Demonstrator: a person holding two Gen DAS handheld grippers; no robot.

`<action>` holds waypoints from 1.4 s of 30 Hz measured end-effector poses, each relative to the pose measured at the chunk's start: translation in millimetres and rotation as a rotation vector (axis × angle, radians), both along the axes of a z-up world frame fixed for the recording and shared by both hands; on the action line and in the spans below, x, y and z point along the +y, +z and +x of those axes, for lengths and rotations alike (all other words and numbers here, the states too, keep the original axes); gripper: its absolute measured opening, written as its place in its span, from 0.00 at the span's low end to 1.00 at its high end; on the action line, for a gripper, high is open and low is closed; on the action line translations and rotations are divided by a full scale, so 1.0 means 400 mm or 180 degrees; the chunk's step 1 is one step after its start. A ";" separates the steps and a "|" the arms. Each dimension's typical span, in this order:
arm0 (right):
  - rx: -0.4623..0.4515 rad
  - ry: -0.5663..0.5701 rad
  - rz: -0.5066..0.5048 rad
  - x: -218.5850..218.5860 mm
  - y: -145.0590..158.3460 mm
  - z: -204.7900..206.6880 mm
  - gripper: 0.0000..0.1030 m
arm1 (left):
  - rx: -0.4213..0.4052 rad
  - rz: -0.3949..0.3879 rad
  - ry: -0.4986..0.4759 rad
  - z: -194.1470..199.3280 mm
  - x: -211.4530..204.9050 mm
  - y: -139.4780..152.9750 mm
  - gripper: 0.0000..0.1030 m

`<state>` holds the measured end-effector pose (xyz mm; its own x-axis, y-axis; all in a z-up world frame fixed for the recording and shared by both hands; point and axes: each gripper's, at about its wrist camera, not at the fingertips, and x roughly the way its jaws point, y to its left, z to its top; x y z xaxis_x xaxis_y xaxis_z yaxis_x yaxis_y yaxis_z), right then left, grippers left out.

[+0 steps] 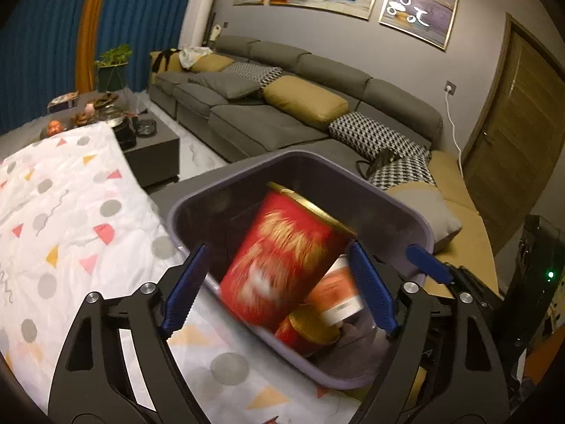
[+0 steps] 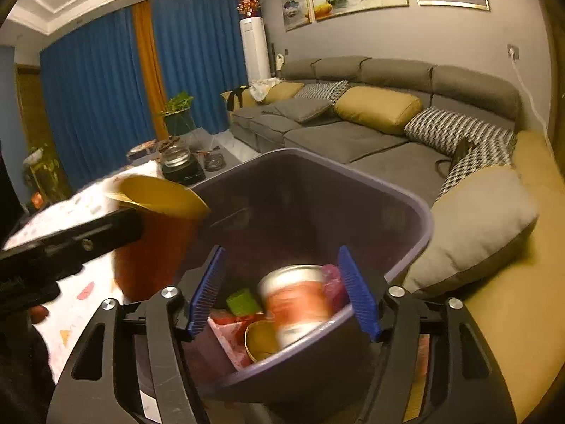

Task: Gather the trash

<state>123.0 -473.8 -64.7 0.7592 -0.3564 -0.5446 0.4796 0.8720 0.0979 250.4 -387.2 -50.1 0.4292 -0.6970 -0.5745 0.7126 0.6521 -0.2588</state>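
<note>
Both my grippers stand over the purple bin [image 1: 197, 205], which sits against the edge of the patterned cloth [image 1: 70, 212]. My left gripper [image 1: 279, 288] is spread wide; the red cup [image 1: 282, 261] lies between its blue pads, tilted, gold rim up and away from me, base toward the bin floor, and blurred. I judge it released and dropping, though the blur leaves contact with the pads uncertain. My right gripper [image 2: 282, 291] is likewise parted, with the white-and-orange can [image 2: 300, 304] below it inside the bin, its long axis slanting down and clear of both pads. A small gold-rimmed red cup [image 2: 261, 339] and a green item [image 2: 243, 302] already lie at the bottom. Both pieces lie straight ahead and below; either hand is equally near. Next move, in my judgement: withdraw upward, clear of the rim.
</note>
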 end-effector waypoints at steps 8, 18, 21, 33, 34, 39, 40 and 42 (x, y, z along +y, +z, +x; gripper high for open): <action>-0.0169 -0.0084 -0.0278 0.070 0.050 -0.068 0.85 | -0.0253 0.0110 0.0491 -0.047 0.141 0.035 0.89; -0.0370 0.0066 -0.0447 0.286 0.112 -0.171 0.95 | -0.0832 0.0163 0.1255 -0.242 0.419 0.107 0.94; -0.0369 0.0083 -0.0582 0.356 0.126 -0.195 0.95 | -0.0835 0.0199 0.1362 -0.287 0.488 0.111 0.94; -0.0421 0.0125 -0.0754 0.545 0.162 -0.318 0.95 | -0.0806 0.0150 0.1573 -0.434 0.685 0.114 0.94; -0.0429 0.0129 -0.0755 0.560 0.164 -0.325 0.95 | -0.0802 0.0133 0.1568 -0.443 0.695 0.116 0.94; -0.0449 0.0136 -0.0757 0.595 0.170 -0.358 0.95 | -0.0831 0.0065 0.1559 -0.477 0.728 0.128 0.94; -0.0454 0.0135 -0.0758 0.596 0.169 -0.364 0.95 | -0.0837 0.0062 0.1565 -0.482 0.731 0.130 0.94; -0.0461 0.0153 -0.0750 0.599 0.169 -0.373 0.95 | -0.0837 0.0037 0.1568 -0.491 0.740 0.133 0.94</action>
<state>-26.0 -234.0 2.7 0.8422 -0.4220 -0.3356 0.4328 0.9003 -0.0459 53.8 -91.0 3.0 0.8325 -0.3720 -0.4106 0.3625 0.9261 -0.1041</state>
